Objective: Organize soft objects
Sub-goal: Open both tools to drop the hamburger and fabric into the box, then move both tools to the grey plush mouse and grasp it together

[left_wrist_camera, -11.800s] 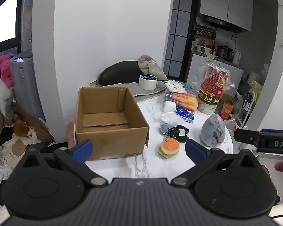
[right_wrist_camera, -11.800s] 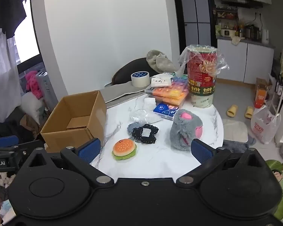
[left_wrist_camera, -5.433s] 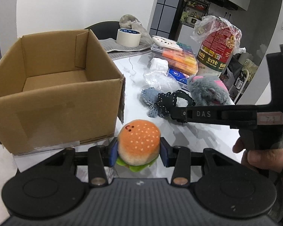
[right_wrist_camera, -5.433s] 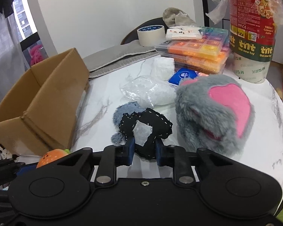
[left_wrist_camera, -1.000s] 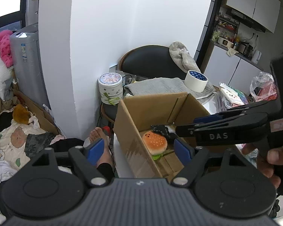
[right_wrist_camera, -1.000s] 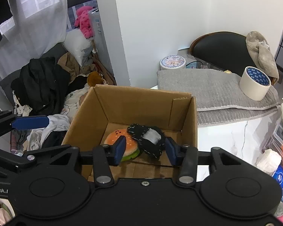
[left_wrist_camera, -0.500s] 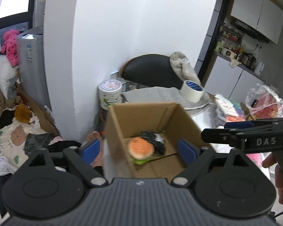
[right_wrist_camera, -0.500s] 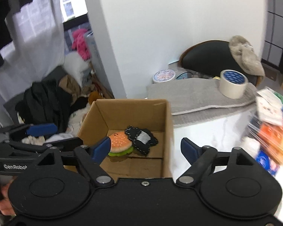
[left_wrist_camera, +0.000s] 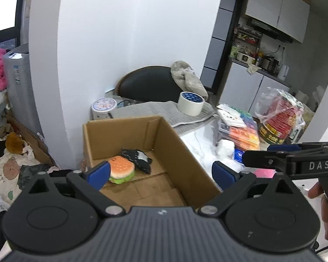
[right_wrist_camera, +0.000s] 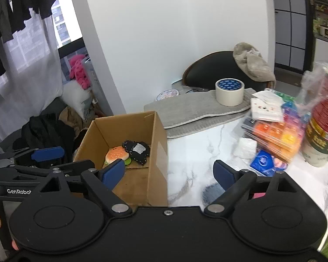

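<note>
Burger plush (left_wrist_camera: 121, 168) and black stitched fabric piece (left_wrist_camera: 136, 156) both lie on the floor of the cardboard box (left_wrist_camera: 179, 152), far end, touching each other. Box sits at the table edge, open top. So two soft items are in; you're between drops and the next pick.

Your left gripper (left_wrist_camera: 161, 172) hangs above the near end of the box, jaws wide apart and opening, nothing between the pads. Your right gripper (right_wrist_camera: 169, 173) is over the box's right wall and the marble table (right_wrist_camera: 192, 152), jaws also apart and opening, empty.

Outward: in the right wrist view a grey fuzzy bit (right_wrist_camera: 212, 193) with a sliver of pink shows just past the right finger, mostly hidden — likely the plush toy still to go. White soft wad (right_wrist_camera: 245, 148) sits further back, next to the blue packet (right_wrist_camera: 262, 160) and the coloured organizer case (right_wrist_camera: 277, 131). Tape roll (right_wrist_camera: 229, 91) on the grey mat (right_wrist_camera: 192, 111), red snack tub (right_wrist_camera: 325, 126) at far right; not soft, leave them.

Next move, my call: swing the right gripper toward the grey plush, keep the jaws wide since it looks bulky, and come down over its middle. Keep the left clear of the box rim.
</note>
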